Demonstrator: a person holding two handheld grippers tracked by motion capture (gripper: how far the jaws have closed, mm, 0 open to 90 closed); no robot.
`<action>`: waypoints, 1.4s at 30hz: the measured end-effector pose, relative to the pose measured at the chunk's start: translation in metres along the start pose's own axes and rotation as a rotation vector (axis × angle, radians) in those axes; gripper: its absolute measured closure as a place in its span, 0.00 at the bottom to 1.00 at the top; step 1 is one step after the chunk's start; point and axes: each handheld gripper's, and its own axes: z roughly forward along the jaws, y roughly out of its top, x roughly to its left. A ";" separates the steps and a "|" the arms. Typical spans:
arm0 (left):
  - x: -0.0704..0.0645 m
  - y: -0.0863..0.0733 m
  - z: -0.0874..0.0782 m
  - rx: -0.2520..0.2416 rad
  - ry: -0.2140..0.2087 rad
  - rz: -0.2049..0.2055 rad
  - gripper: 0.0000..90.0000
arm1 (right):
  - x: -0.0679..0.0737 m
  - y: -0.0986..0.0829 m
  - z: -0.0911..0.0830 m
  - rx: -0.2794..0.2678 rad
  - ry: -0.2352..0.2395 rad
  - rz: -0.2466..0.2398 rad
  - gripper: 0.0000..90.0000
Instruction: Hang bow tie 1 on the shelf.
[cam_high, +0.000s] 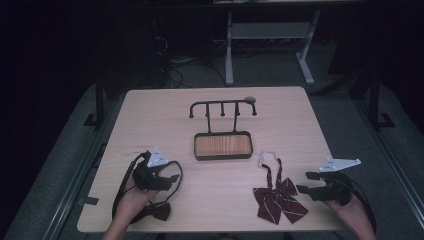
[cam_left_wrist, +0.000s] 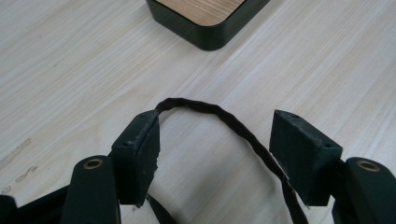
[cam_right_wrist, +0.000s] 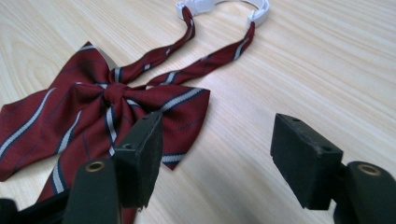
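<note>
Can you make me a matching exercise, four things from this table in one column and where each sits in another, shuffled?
Things:
1. red striped bow tie
2. dark strap
3. wooden tray
4. black hook rack

Places:
A. far side of the table, behind the tray
B. table's middle
C. looped between the open left gripper fingers
D. flat on the table by the open right gripper

Pairs: 1-D, 2-C, 3-B, 4-A
</note>
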 end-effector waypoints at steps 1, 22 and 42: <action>0.000 0.000 0.000 -0.001 0.000 -0.002 0.37 | 0.000 0.001 0.001 -0.002 0.005 0.001 0.37; 0.002 0.002 -0.007 -0.059 -0.011 -0.001 0.36 | 0.017 0.030 -0.003 0.048 0.027 -0.015 0.35; 0.002 0.002 -0.006 -0.060 -0.019 0.017 0.35 | 0.012 0.075 0.017 0.136 0.016 -0.045 0.41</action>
